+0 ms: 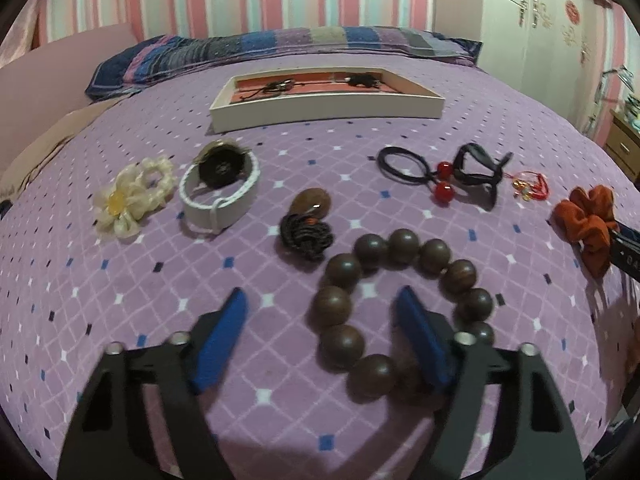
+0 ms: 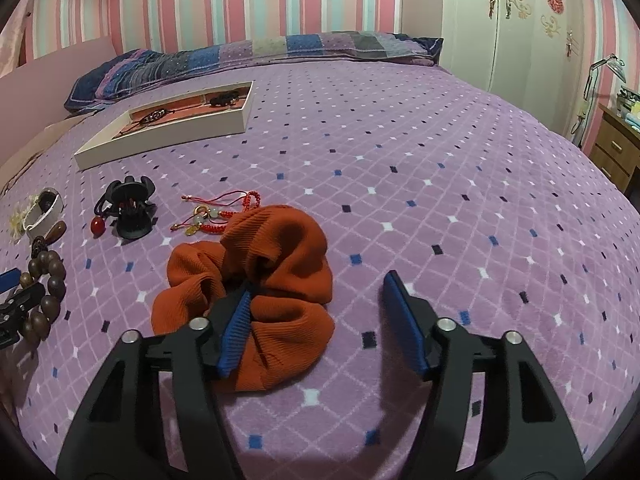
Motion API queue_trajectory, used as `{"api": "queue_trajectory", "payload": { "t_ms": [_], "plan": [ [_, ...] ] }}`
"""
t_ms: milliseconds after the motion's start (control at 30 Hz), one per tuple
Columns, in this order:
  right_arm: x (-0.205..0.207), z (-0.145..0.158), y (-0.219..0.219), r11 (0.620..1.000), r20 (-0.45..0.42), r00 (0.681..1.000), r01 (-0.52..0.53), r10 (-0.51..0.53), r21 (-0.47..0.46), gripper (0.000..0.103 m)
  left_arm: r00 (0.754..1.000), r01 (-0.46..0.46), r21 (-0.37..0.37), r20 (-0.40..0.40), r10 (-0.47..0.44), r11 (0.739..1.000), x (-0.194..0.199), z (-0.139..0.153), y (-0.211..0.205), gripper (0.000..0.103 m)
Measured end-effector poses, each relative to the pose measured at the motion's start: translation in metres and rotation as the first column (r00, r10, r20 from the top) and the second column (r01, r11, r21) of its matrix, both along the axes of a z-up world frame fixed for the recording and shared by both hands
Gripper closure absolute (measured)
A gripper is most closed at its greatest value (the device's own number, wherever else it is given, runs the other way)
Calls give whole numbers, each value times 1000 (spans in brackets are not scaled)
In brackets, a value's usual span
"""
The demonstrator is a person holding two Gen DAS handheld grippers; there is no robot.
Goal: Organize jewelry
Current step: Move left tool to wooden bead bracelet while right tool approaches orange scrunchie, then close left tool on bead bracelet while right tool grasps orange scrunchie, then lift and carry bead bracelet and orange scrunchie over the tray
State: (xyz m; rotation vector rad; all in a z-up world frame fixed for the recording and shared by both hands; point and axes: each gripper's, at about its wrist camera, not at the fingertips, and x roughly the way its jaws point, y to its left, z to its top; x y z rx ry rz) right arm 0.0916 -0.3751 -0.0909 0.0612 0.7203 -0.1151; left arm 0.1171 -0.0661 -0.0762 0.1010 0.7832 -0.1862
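Note:
A bracelet of large dark wooden beads (image 1: 340, 340) lies on the purple bedspread. My left gripper (image 1: 322, 292) is open over it. Its right fingertip (image 1: 408, 300) sits inside the ring of beads, so the ring's left side lies between the pads, untouched by the left pad. An orange scrunchie (image 2: 280, 264) lies under my right gripper (image 2: 320, 284), which is also open. The left fingertip (image 2: 242, 308) rests at the scrunchie's middle fold, and the right pad stands apart from the cloth. A white tray (image 1: 328, 110) with a red lining holds two dark cord pieces at the back.
On the bedspread lie a cream flower scrunchie (image 1: 128, 196), a white-strapped watch (image 1: 218, 188), a brown pendant on black cord (image 1: 310, 216), a black hair tie with red beads (image 1: 404, 168), a black claw clip (image 2: 130, 208) and a red string charm (image 2: 216, 216). A striped pillow (image 1: 280, 48) lies behind.

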Motion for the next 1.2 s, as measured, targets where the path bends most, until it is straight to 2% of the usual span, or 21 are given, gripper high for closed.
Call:
{"api": "queue_trajectory", "payload": {
  "t_ms": [200, 233, 333, 467, 533, 733, 1200],
  "plan": [
    [0, -1, 2, 1000, -3, 1000, -21, 21, 15, 59, 1000, 14, -19, -6, -14, 1000, 4, 1, -6, 51],
    [1, -1, 3, 1000, -3, 1000, -27, 27, 15, 62, 1000, 17, -20, -9, -17, 1000, 5, 1, -7, 57],
    [1, -1, 5, 999, -6, 999, -40, 40, 15, 70, 1000, 27, -6, -8, -27, 1000, 4, 1, -12, 64],
    [1, 0, 7, 999, -5, 999, -44, 44, 13, 72, 1000, 30, -3, -8, -30, 1000, 6, 0, -12, 66],
    [0, 0, 7, 999, -4, 999, -46, 46, 16, 74, 999, 33, 4, -8, -33, 999, 6, 1, -13, 77],
    [0, 1, 6, 998, -1, 999, -48, 48, 29, 75, 999, 34, -6, -14, -34, 999, 8, 5, -10, 78],
    [-4, 6, 11, 998, 15, 998, -55, 55, 12, 78, 997, 52, -5, 48, -52, 999, -5, 26, -11, 79]
  ]
}}
